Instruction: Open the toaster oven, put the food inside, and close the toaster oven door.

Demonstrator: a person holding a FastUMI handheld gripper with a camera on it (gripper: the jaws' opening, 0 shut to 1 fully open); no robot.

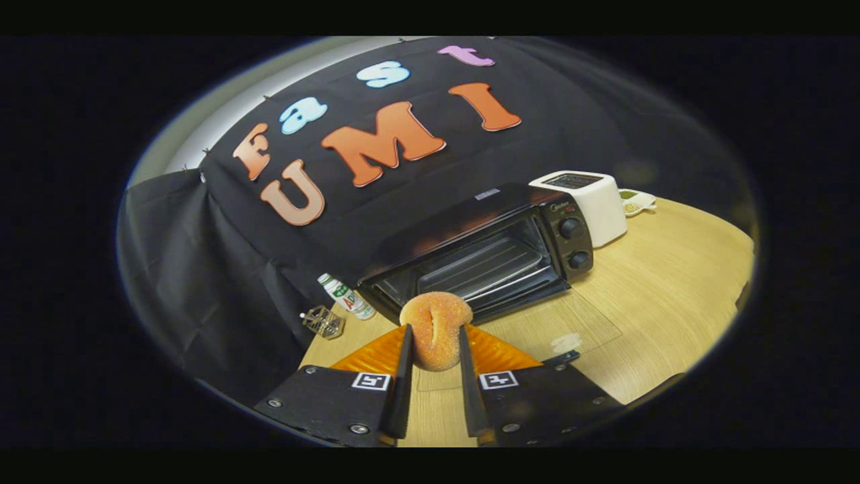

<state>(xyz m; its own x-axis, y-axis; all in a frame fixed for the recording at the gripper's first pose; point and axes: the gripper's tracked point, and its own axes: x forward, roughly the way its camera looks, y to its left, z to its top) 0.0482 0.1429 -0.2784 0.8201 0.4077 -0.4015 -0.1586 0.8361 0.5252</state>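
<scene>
A round, sugar-dusted bun (435,329) with a slit down its middle sits squeezed between the two fingers of the hand-held gripper (434,336), one finger pressing on each side of it, so the gripper is clamped on the bun. The bun is held up above the wooden table (672,296), just in front of the open mouth of the toaster oven (484,249).

The toaster oven is black and stands on the far part of the table, turned at an angle. Its glass door (537,333) is folded all the way down and lies flat just over the tabletop, reaching toward the gripper; the handle end of the door is close to the right finger. Inside the oven a wire rack (480,269) shows. Two round knobs (572,243) sit one above the other on the oven's right panel.

Just to the right of the oven, and a little farther back, stands a white pop-up toaster (591,202). Beyond that is a small white dish (638,200) with something greenish in it.

To the left of the oven, near the table's far left corner, a small white bottle (346,296) with a green label leans over. Nearer than the bottle is a little wire-frame object (322,320); I cannot tell what it is.
</scene>
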